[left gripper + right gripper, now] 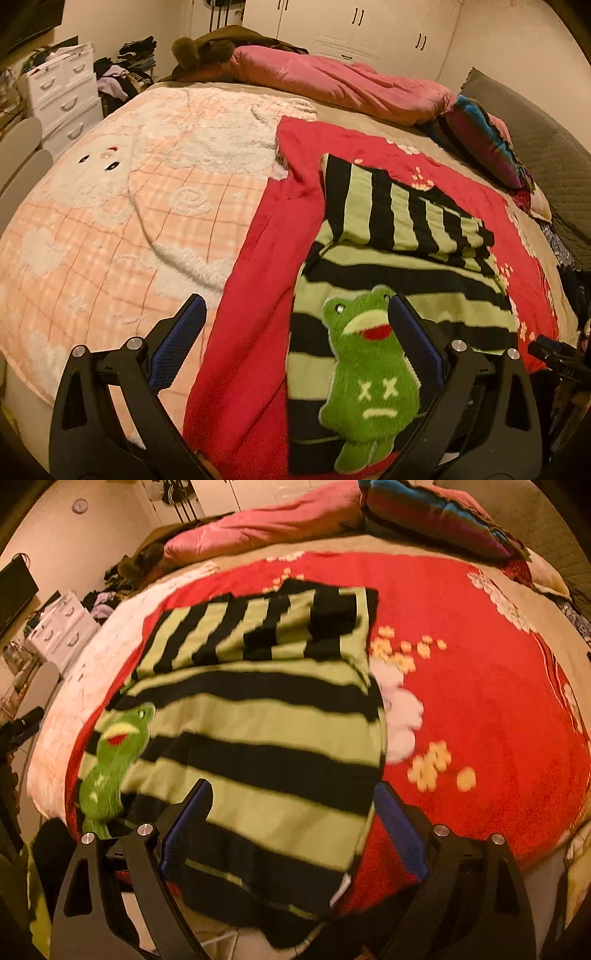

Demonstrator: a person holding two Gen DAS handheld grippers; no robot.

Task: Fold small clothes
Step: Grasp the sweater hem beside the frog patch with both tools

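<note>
Striped sweater (402, 266), green and black with a plush frog patch (369, 376), lying on a red blanket (251, 295) spread over the bed (110, 206); one sleeve is folded across its upper part. Left claw (295, 332) hangs released above the frog patch. Right claw (291, 812) hangs released over the sweater's lower hem, grasping nothing.

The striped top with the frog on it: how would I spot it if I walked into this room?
Look at the bed, then at the red blanket spread over its near half. On it lies the striped top, banded green and black, sleeves folded across it. Nothing else there carries a fuzzy green frog patch.
</note>
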